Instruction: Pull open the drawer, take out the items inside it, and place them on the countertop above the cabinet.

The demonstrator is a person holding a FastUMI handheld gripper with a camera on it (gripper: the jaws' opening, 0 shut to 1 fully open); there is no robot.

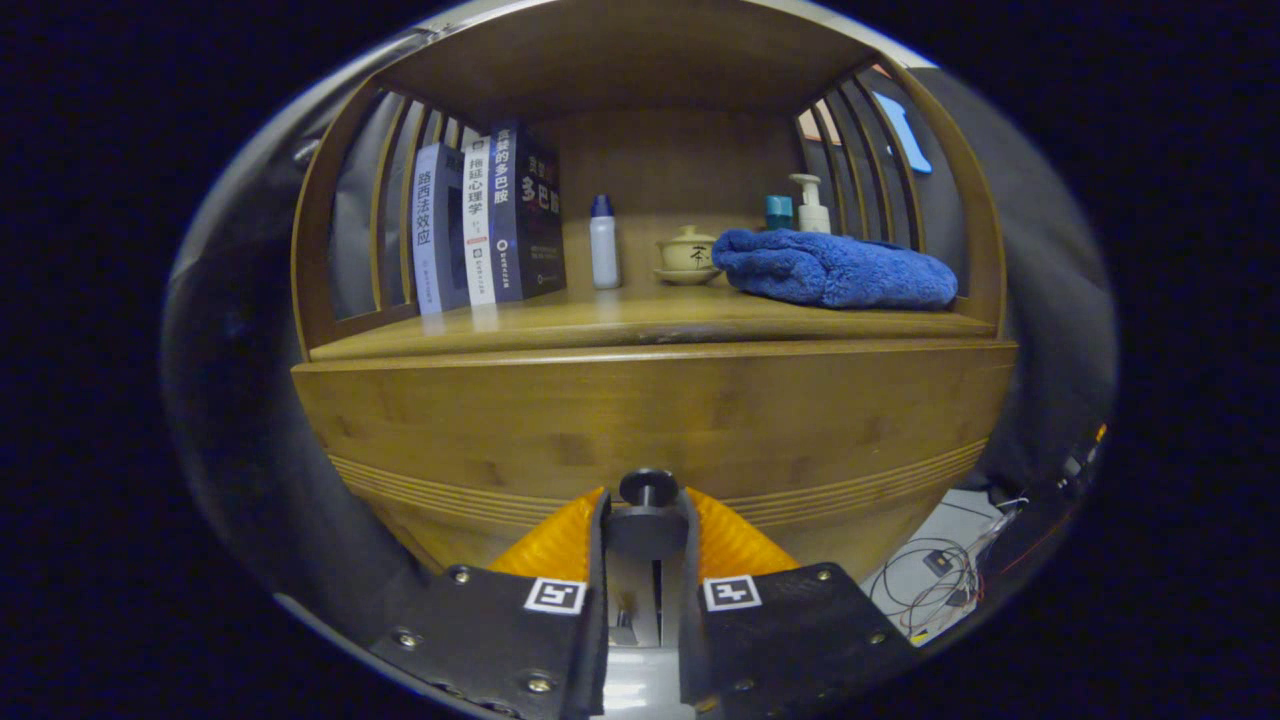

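- Drawer (650, 430) front fills the space just ahead of the claw (648, 520); its single dark knob (648, 488) sits between the fingertips, which look closed on its stem.
- Handling, as a judgement: stiff wooden panel, likely a steady slide; the small round knob is the only hold, smooth enough to slip, so pull straight back.
- Contents are hidden; the drawer is shut.
- Above and beyond the claw, on the desk (640, 320): three books (490, 225), one white bottle (604, 242), one lidded cup (688, 252), one pump bottle (811, 207), one teal container (779, 212), one soft blue towel (835, 268).
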